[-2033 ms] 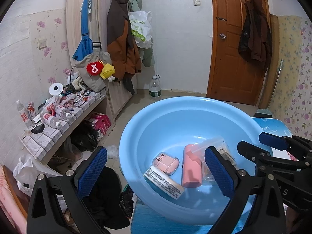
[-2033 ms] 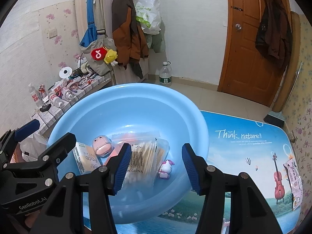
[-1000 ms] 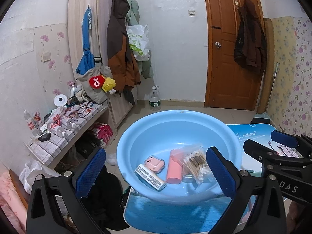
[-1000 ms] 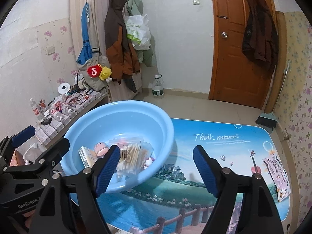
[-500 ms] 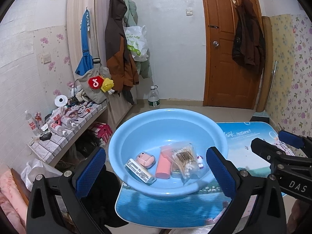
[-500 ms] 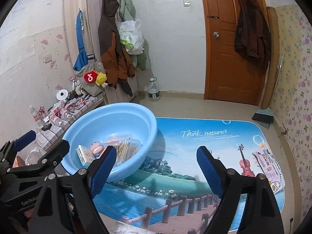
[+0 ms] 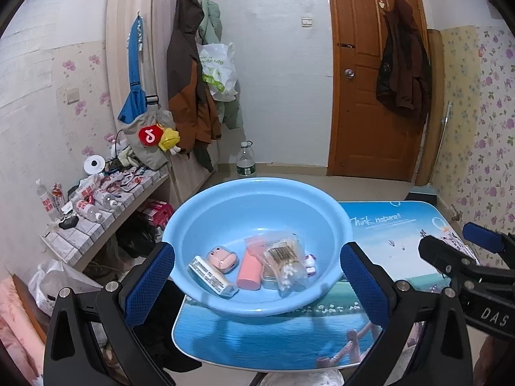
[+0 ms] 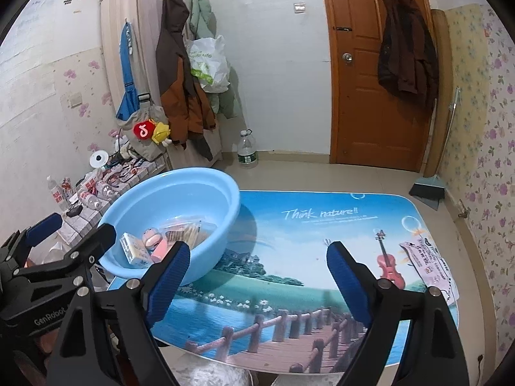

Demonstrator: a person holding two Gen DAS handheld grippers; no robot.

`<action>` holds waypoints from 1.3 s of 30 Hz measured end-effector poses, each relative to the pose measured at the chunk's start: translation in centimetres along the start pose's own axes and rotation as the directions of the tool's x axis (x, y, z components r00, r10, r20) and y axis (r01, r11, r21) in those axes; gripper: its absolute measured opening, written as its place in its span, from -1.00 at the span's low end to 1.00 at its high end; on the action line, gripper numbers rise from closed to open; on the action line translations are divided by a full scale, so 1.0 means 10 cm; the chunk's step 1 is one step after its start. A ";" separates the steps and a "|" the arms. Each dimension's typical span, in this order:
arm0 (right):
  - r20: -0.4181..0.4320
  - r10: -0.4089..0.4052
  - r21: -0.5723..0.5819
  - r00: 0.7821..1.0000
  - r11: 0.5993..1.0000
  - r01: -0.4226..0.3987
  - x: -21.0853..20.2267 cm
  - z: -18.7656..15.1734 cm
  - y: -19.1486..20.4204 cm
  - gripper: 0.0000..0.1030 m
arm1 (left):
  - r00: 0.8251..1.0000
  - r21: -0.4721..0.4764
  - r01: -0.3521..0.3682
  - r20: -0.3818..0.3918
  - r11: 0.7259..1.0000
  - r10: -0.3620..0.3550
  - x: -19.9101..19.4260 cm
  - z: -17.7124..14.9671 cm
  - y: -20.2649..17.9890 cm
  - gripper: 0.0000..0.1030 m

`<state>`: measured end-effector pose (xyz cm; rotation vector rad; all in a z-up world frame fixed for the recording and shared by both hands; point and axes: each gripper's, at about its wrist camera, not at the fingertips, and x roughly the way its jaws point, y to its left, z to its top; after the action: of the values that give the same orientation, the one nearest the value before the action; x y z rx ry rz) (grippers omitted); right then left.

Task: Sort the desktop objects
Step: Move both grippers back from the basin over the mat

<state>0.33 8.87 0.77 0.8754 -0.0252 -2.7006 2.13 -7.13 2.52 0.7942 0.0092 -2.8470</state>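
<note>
Both the left tongs and right tongs gape wide, gripping nothing. The blue basin sits at the worktop's nine o'clock edge, holding a cotton swab bag.

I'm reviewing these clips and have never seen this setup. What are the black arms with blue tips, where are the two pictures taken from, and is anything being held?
There is no robot here: a person holds a pair of hand tongs in each hand, and each has a wide-angle camera looking along its two fingers. One picture is from the left tongs, the other from the right tongs; each also catches the other at its edge. Both stand open and hold nothing.

On the picture-printed table sits a blue basin holding a bag of cotton swabs, a pink tube, a pink earbud case, a white box and a small figurine. A paper packet lies near the table's right edge.
</note>
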 end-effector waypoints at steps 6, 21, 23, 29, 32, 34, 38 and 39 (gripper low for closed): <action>0.008 -0.002 0.020 1.000 1.000 0.002 -0.05 0.02 -0.06 0.72 | 1.000 0.008 0.008 0.004 1.000 -0.008 -0.02 0.02 -0.04 1.00; 0.002 -0.004 0.020 1.000 1.000 0.004 -0.06 0.02 -0.04 0.72 | 1.000 0.016 0.024 0.007 1.000 -0.024 -0.05 0.03 -0.09 1.00; 0.001 -0.002 0.020 1.000 1.000 0.002 -0.06 0.02 -0.04 0.72 | 1.000 0.013 0.024 0.006 1.000 -0.024 -0.05 0.03 -0.09 1.00; 0.002 -0.004 0.024 1.000 1.000 0.004 -0.06 0.02 -0.03 0.72 | 1.000 0.011 0.022 -0.001 1.000 -0.022 -0.04 0.02 -0.08 1.00; 0.004 -0.008 0.035 1.000 0.999 0.008 -0.06 0.01 -0.06 0.72 | 1.000 0.016 0.026 -0.001 1.000 -0.026 -0.04 0.02 -0.10 1.00; 0.003 -0.009 0.041 1.000 0.999 0.009 -0.06 0.00 -0.09 0.72 | 1.000 0.017 0.027 -0.002 0.999 -0.027 -0.04 0.02 -0.11 1.00; -0.001 -0.012 0.049 1.000 0.999 0.012 -0.05 -0.02 -0.14 0.72 | 1.000 0.016 0.026 -0.006 1.000 -0.026 -0.03 0.00 -0.12 1.00; -0.003 -0.013 0.051 1.000 0.999 0.014 -0.05 -0.03 -0.16 0.72 | 1.000 0.015 0.025 -0.007 1.000 -0.025 -0.02 0.00 -0.12 1.00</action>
<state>0.45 10.55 0.63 0.8964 -0.0886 -2.7227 2.09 -5.94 2.60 0.8124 -0.0016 -2.8716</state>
